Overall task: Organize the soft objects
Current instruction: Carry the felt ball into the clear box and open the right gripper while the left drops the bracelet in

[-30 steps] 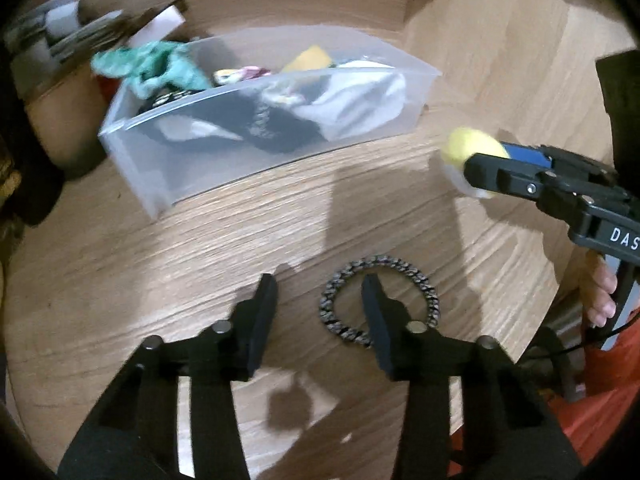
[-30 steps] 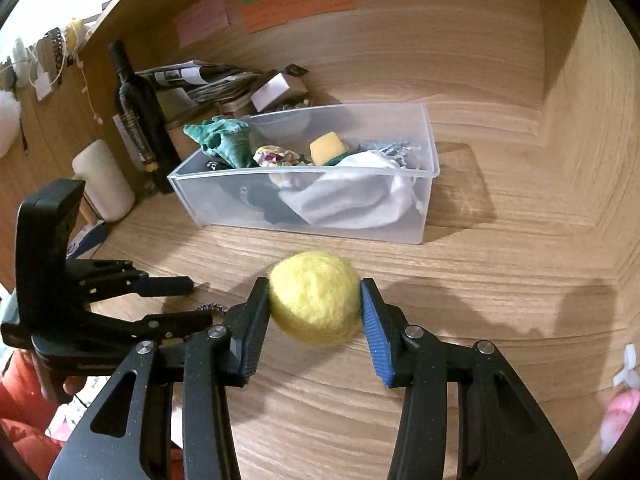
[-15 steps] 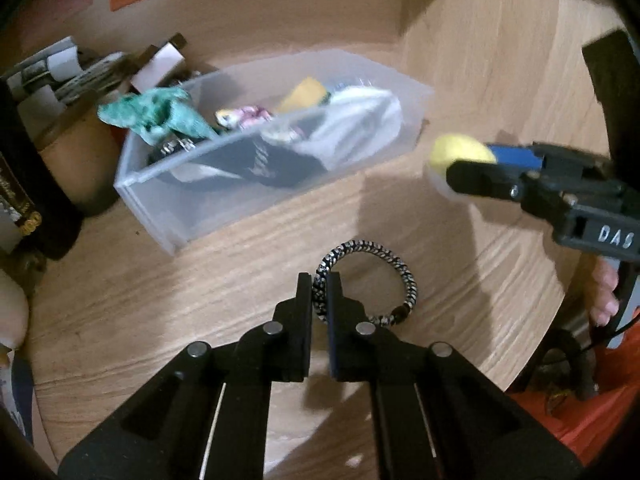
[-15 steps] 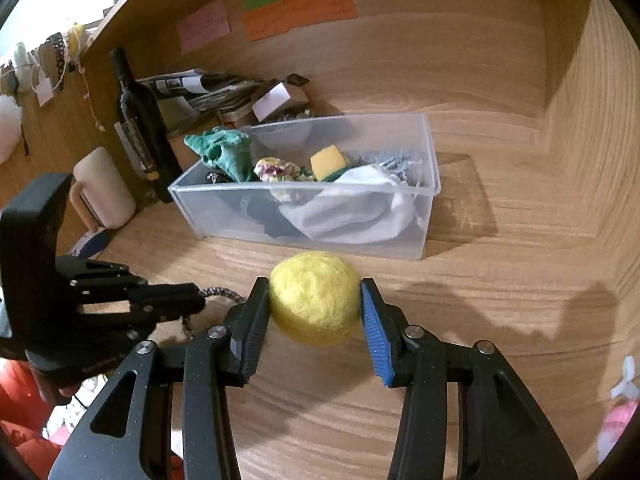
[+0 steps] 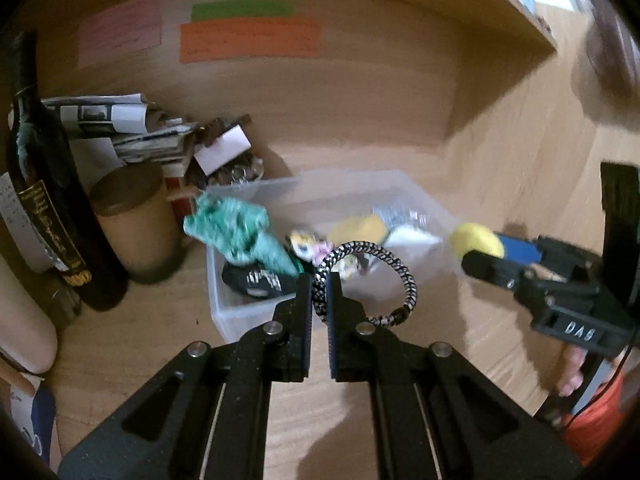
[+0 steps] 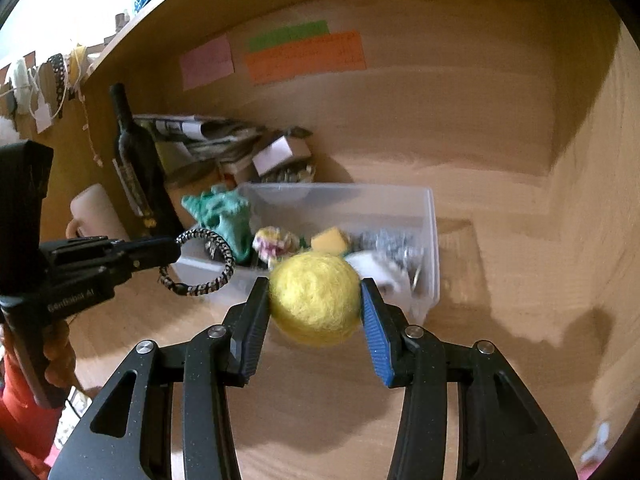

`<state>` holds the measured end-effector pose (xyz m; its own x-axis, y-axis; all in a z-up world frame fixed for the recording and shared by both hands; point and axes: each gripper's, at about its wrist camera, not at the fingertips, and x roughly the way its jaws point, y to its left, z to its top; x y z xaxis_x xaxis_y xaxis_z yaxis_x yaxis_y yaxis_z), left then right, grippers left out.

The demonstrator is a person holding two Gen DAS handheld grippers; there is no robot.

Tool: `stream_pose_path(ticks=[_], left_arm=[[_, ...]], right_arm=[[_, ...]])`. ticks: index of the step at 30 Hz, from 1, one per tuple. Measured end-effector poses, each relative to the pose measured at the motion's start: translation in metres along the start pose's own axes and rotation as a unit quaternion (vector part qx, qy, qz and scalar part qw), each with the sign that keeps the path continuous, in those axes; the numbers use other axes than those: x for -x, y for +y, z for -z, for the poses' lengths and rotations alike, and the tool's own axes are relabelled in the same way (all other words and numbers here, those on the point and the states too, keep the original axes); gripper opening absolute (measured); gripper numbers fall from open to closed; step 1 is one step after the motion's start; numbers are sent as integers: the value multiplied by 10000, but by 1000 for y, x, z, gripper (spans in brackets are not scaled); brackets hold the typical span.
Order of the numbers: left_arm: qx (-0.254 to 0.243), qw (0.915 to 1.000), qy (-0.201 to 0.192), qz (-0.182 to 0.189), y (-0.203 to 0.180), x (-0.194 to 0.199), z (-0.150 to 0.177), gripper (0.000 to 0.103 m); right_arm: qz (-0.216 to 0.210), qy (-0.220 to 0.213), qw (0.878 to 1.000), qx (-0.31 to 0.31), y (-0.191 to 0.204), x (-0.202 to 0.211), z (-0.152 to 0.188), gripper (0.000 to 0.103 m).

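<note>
Fingers of the left gripper (image 5: 319, 292) are pinched nearly closed on the braided hair tie (image 5: 366, 280), which a second ago lay flat on the wooden table (image 5: 420, 400) with the jaws spread either side of its rim. Now the loop is off the wood and hangs in the air just in front of the clear plastic bin (image 5: 240, 316), so the pickup is done and what remains, I'd judge, is the carry over the near wall and the release.

The right gripper (image 6: 316, 300) has kept its grip throughout: its jaws stand apart only by the width of the yellow felt ball (image 6: 316, 298) squeezed between them, and it has drifted closer to the bin (image 6: 430, 240), near the right end. Both items look ready to drop in together.

The tie is a thin black-and-white woven cord, springy enough to hold its ring shape from one pinch. The ball is fuzzy, matte wool, round and slightly compressed at the pads. The bin is translucent, rigid, rectangular; inside it sit a crumpled teal cloth (image 5: 236, 232), a yellow sponge block (image 5: 358, 230) and white fabric (image 5: 412, 236). To the left of the bin stands a dark glass bottle (image 5: 44, 208), beside a brown cylindrical canister (image 5: 132, 220); behind the bin, stacked papers (image 5: 132, 132).
</note>
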<state>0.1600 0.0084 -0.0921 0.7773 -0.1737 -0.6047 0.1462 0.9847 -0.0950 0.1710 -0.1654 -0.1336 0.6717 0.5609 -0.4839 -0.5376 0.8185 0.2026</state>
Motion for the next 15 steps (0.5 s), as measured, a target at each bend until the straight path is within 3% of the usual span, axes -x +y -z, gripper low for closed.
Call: stream_pose_path(ticks=[6, 12, 15], left_arm=[[225, 9995, -122, -170, 8, -11, -18, 6], [606, 9978, 219, 138, 21, -47, -20, 6], [654, 9973, 313, 87, 22, -61, -17, 6]], right_arm=[[10, -46, 9999, 111, 2, -18, -15, 41], [129, 188, 9996, 193, 4, -51, -21, 42], [130, 343, 9992, 185, 2, -63, -19, 42]])
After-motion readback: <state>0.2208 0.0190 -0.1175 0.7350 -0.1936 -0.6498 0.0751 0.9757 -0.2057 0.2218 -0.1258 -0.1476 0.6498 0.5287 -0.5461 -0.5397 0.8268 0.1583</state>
